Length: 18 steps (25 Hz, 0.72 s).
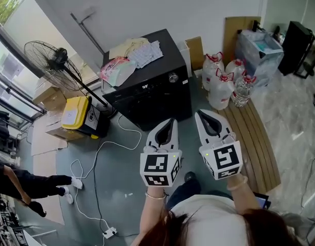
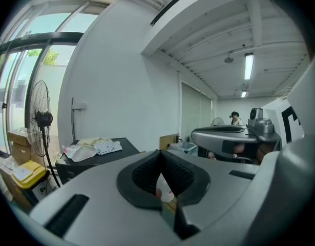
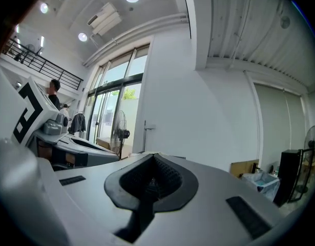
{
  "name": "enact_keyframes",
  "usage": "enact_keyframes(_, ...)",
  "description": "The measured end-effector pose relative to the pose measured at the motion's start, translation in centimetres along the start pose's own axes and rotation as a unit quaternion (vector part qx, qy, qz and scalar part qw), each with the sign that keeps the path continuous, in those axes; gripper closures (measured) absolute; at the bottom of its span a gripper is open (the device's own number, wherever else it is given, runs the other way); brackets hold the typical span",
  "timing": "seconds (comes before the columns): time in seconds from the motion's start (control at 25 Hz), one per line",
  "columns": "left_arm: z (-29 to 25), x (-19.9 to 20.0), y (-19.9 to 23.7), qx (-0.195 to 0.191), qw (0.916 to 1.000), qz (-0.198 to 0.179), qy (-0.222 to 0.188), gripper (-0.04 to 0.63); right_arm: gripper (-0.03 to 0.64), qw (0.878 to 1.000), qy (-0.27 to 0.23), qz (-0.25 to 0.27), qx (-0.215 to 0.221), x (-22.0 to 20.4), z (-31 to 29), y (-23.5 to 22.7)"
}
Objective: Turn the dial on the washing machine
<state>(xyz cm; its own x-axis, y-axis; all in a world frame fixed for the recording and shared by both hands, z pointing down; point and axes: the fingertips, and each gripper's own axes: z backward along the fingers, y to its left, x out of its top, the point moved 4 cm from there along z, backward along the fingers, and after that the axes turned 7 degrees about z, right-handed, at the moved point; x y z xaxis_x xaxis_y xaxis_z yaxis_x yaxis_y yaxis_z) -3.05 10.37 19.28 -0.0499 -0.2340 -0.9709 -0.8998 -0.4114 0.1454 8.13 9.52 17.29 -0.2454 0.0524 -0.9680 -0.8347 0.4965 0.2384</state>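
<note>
The left hand-held gripper [image 1: 172,122] and right hand-held gripper [image 1: 200,114] are closed and empty, short of the washer [image 1: 147,104]. Its dial [image 1: 173,77] sits at the panel's right end. Laundry [image 1: 134,53] lies on top, jugs [image 1: 218,88] stand right, fan [image 1: 52,63] left; panel print is unreadable

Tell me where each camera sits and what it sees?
Head view: on the person's head, looking down at the washing machine; left gripper, right gripper, forearms show.
Left gripper view: rides that gripper, faces washing machine and fan; own shut jaws show.
Right gripper view: rides that gripper, faces a wall; own shut jaws show.
Both gripper views share the fan.
</note>
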Motion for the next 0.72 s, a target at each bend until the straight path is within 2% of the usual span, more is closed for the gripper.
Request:
enact_keyframes(0.08, -0.9, -0.1, 0.9, -0.003, 1.0, 0.002, 0.001, 0.581, 0.591, 1.0, 0.0, 0.01, -0.005, -0.1, -1.3, -0.1)
enact_keyframes(0.32, -3.2, -0.5, 3.7, -0.012, 0.9998, 0.006, 0.014, 0.581, 0.591, 1.0, -0.006, -0.011, 0.012, -0.1, -4.7, -0.2)
enact_keyframes(0.56, -6.2, -1.5, 6.4, -0.005, 0.9998, 0.01, 0.019, 0.581, 0.591, 0.999, -0.02, 0.022, 0.028, -0.9, -8.5, -1.0)
enact_keyframes(0.72, -8.6, -3.9, 8.6, 0.015, 0.9994, 0.01, 0.031, 0.581, 0.591, 0.998, -0.024, 0.049, 0.033, -3.3, -11.6, -1.5)
